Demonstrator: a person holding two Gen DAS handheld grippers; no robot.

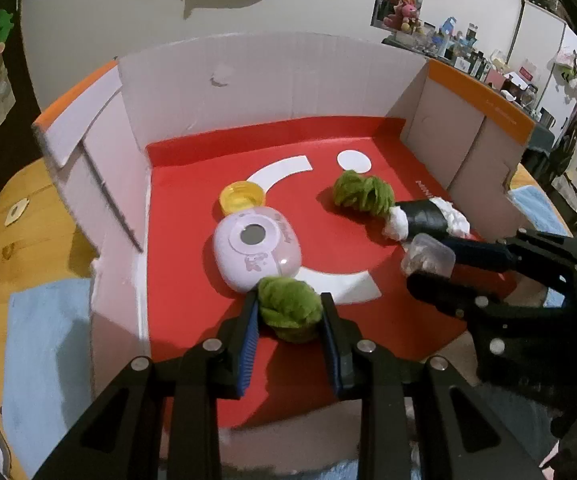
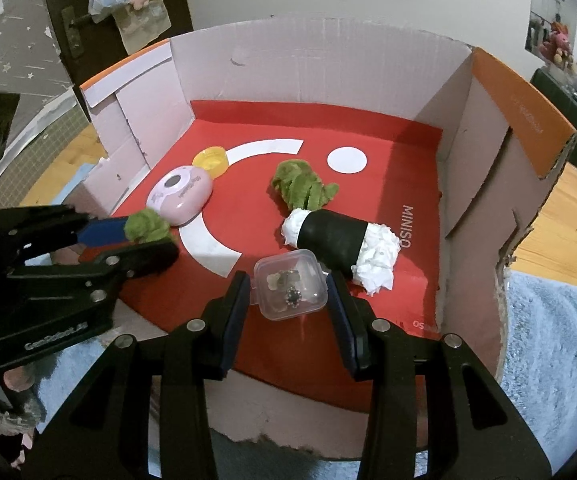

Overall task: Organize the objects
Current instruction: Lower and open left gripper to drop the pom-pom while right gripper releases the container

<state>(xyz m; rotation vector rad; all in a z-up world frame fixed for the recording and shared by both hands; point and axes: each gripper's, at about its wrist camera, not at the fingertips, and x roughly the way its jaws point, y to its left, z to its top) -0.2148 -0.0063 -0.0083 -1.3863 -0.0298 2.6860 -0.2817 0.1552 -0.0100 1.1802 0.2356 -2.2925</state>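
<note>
A cardboard box (image 1: 272, 80) with a red floor (image 1: 192, 304) holds the objects. My left gripper (image 1: 288, 304) is shut on a green fuzzy ball (image 1: 288, 312) low over the box's front, next to a pink oval case (image 1: 256, 252); it also shows in the right wrist view (image 2: 144, 236). My right gripper (image 2: 290, 288) is closed around a small clear plastic box (image 2: 290, 290) with trinkets inside, touching its sides, near the front. In the left wrist view that gripper (image 1: 428, 268) sits at the right. A black-wrapped white roll (image 2: 340, 246) lies just beyond it.
A yellow cap (image 1: 242, 196) lies behind the pink case. A second green fuzzy piece (image 1: 362, 192) lies mid-floor by the roll. Box walls rise left, back and right. A wooden table (image 1: 12, 240) and blue cloth (image 2: 560, 344) surround the box.
</note>
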